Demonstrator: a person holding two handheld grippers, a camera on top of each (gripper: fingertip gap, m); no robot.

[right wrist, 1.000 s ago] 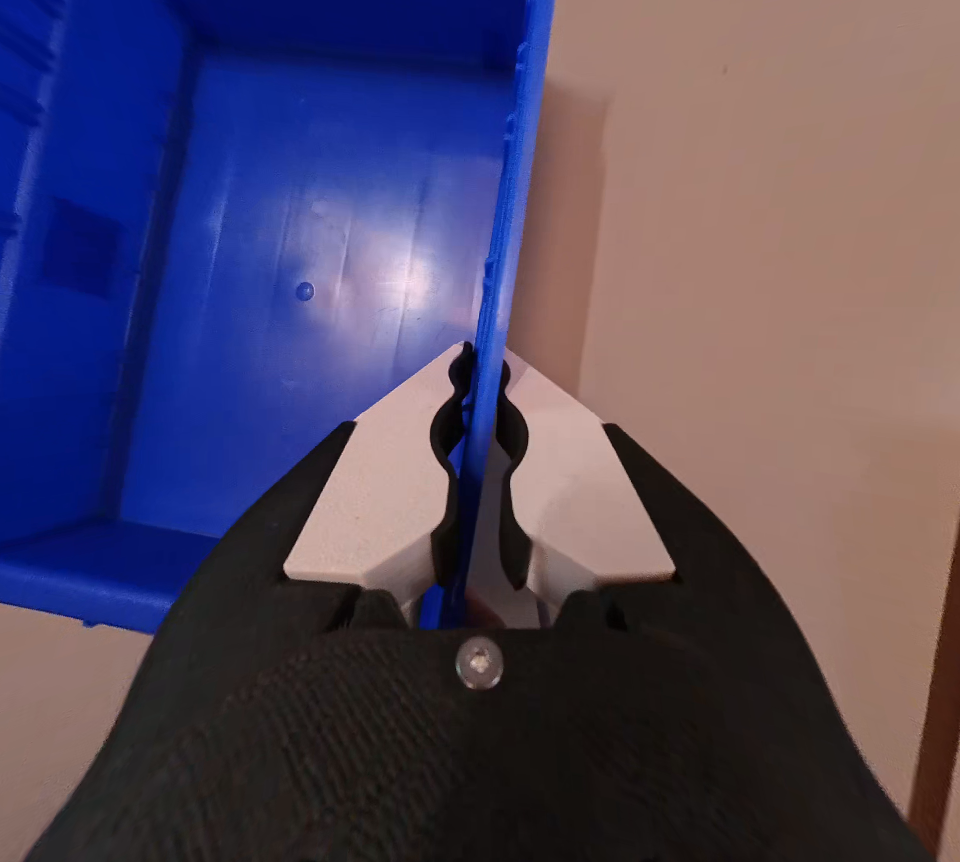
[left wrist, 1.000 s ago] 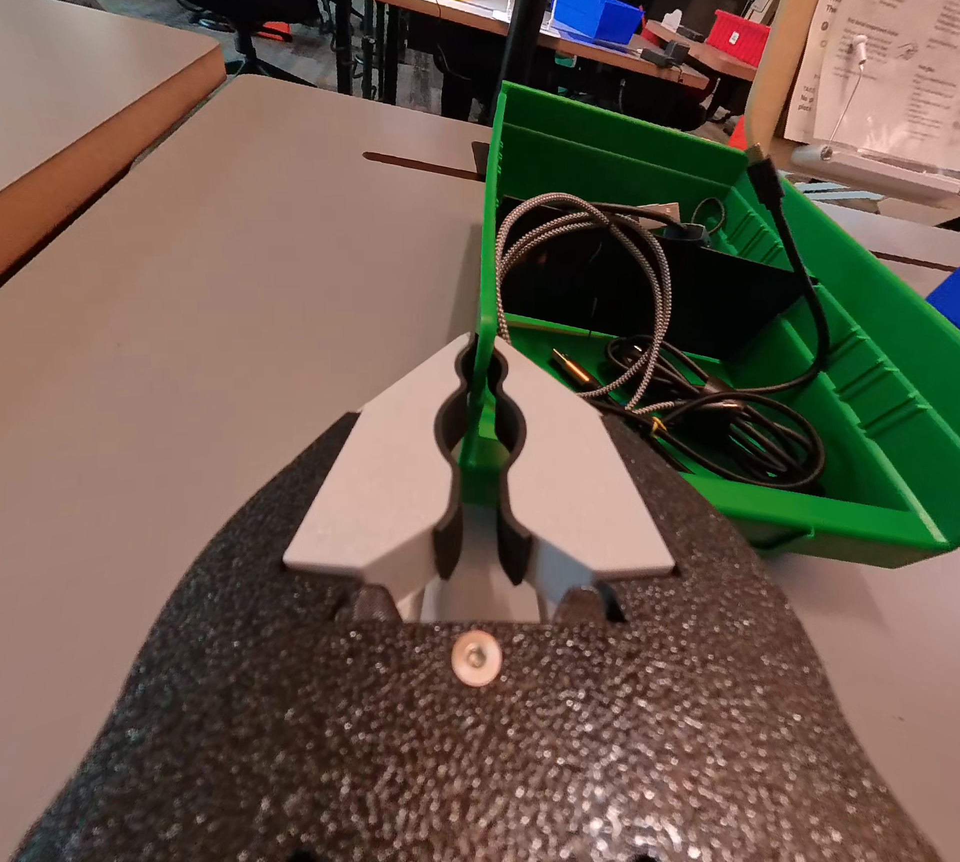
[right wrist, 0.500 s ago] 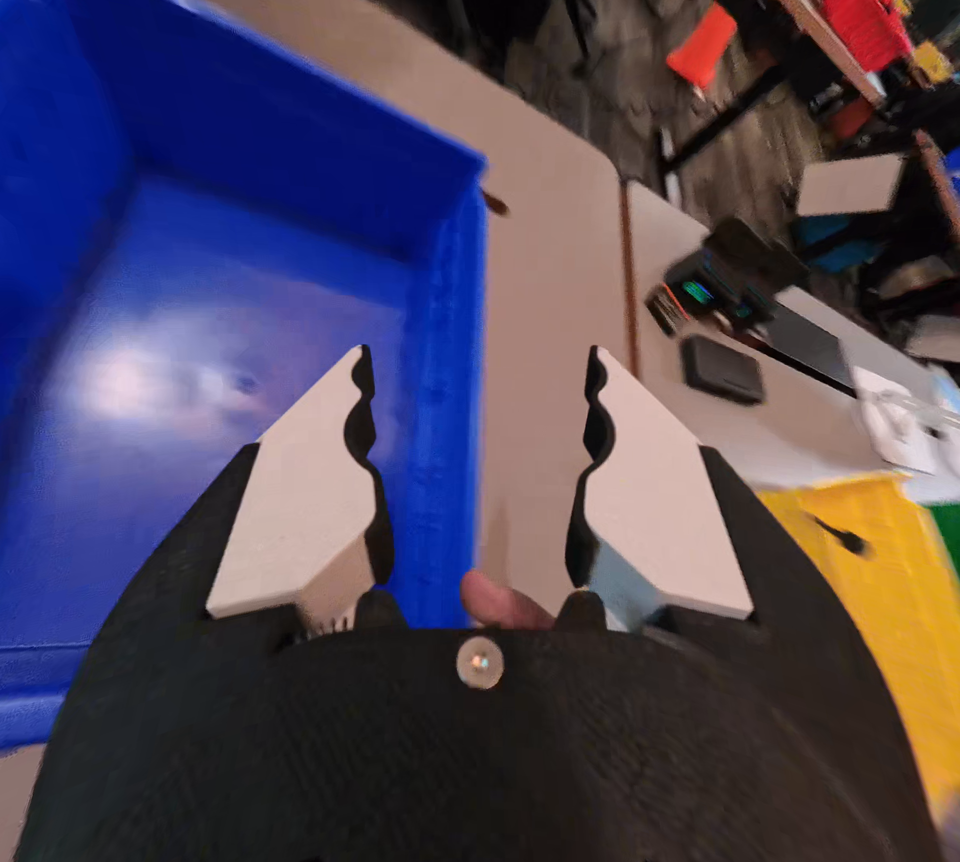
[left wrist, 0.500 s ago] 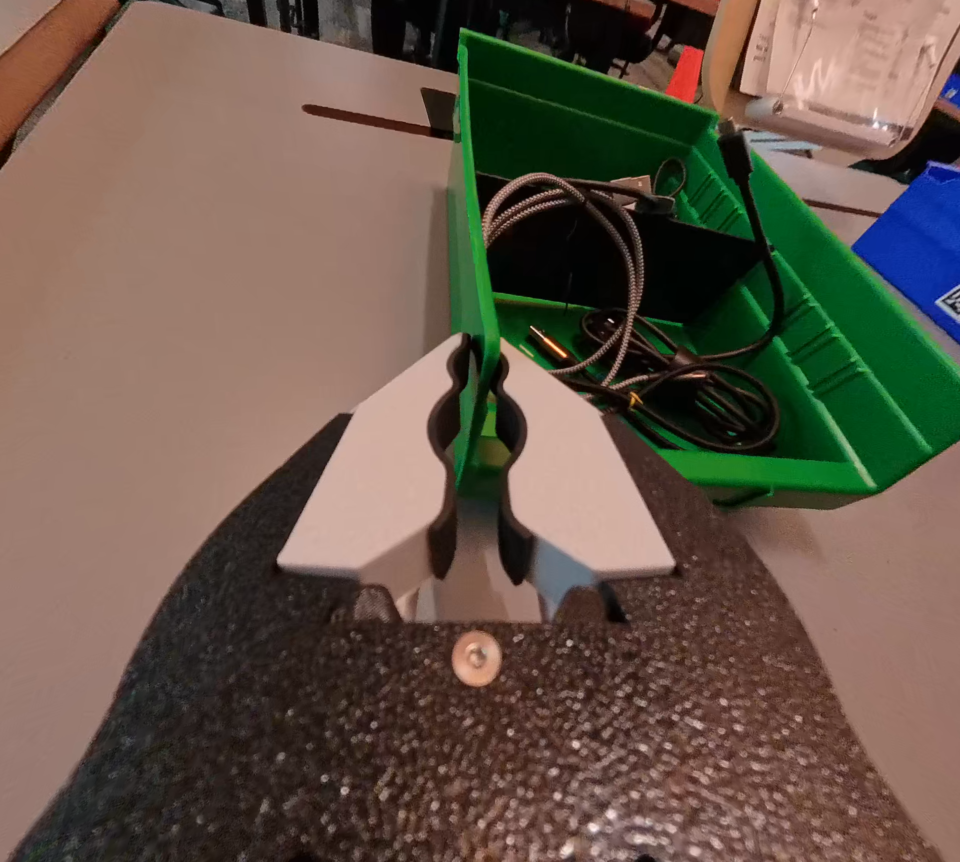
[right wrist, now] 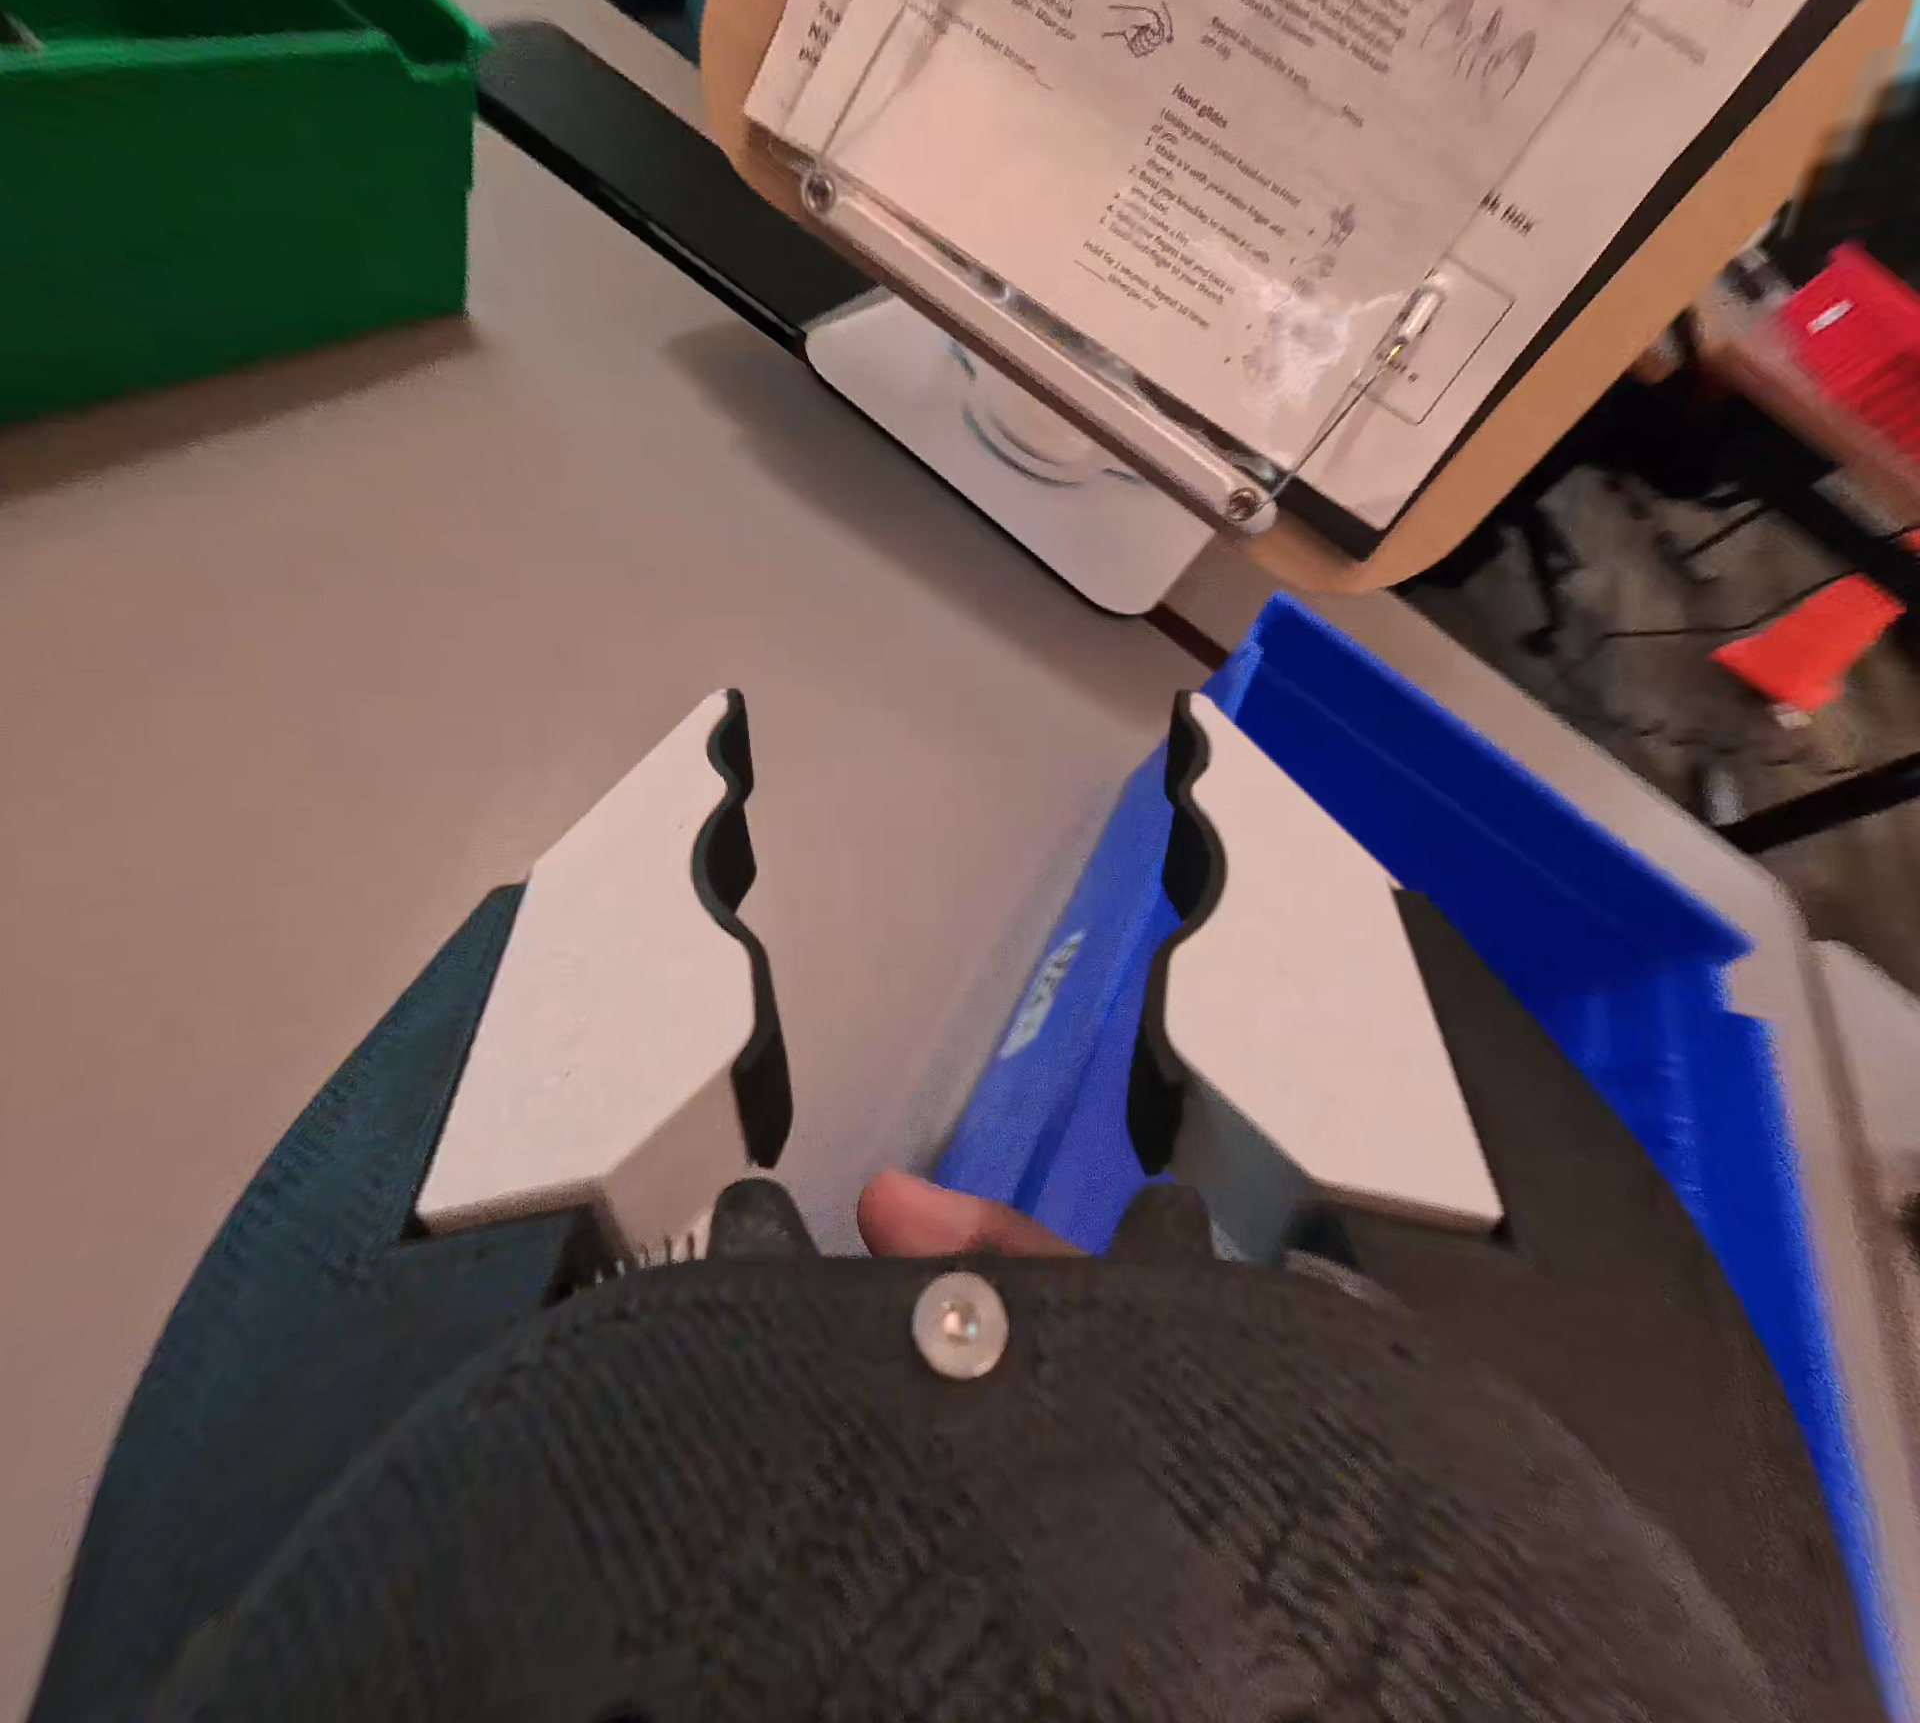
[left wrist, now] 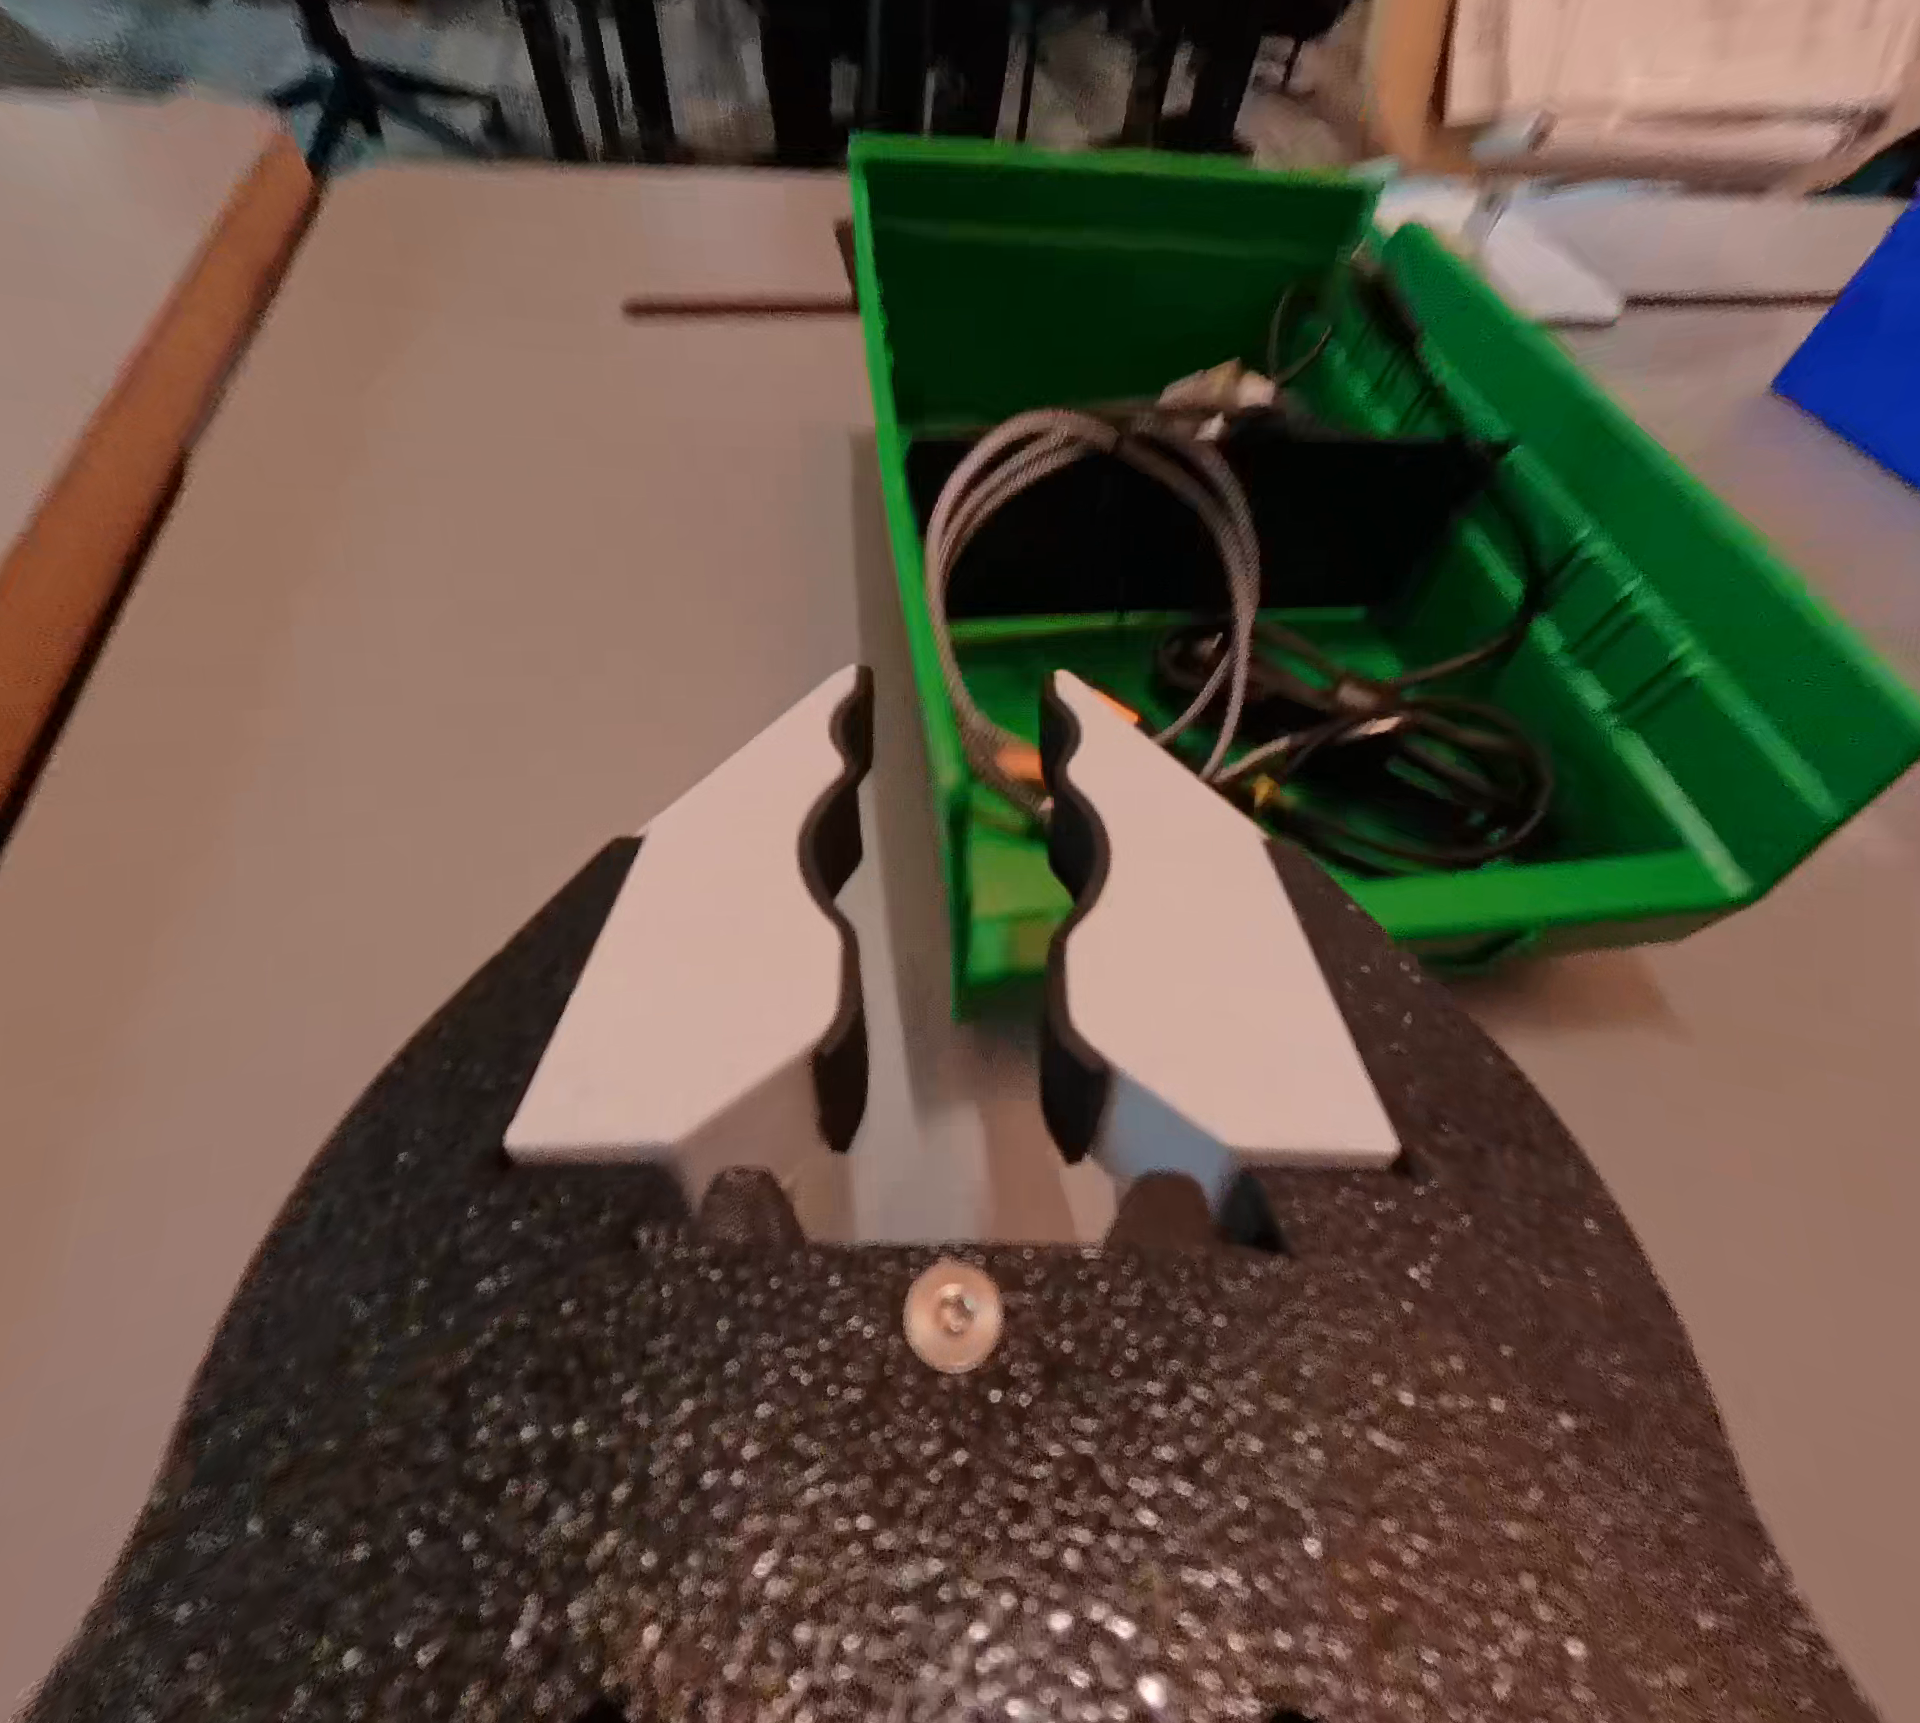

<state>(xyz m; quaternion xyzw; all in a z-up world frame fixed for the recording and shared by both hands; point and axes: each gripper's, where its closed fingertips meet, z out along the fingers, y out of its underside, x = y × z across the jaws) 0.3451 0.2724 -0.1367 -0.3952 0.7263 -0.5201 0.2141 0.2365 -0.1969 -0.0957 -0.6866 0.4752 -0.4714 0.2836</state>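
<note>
The left gripper (left wrist: 951,707) now stands parted, its jaws straddling the near corner of the green bin (left wrist: 1621,634) without pinching it; half a second ago they were clamped on that side wall, so the bin has just been let go. The bin sits flat on the bench (left wrist: 468,582), where a second ago it looked tipped up. Inside it, a grey braided cable (left wrist: 1039,468) loops up over a black divider (left wrist: 1340,520), and a tangle of black cables (left wrist: 1403,759) lies in the near compartment.

The right gripper (right wrist: 956,707) is open too and holds nothing; 1 second ago it was shut on the wall of the blue bin (right wrist: 1455,800), and it was already open half a second ago. That bin now lies just beside and partly under the right-hand finger (right wrist: 1309,998), resting on the bench, and nothing shows in the part of it in view. A fingertip of the person (right wrist: 935,1221) peeks between the jaws. Beyond are a clear sheet holder (right wrist: 1195,63) on a white base and the green bin's corner at far left.

So both bins are released and standing on the bench, well apart.
</note>
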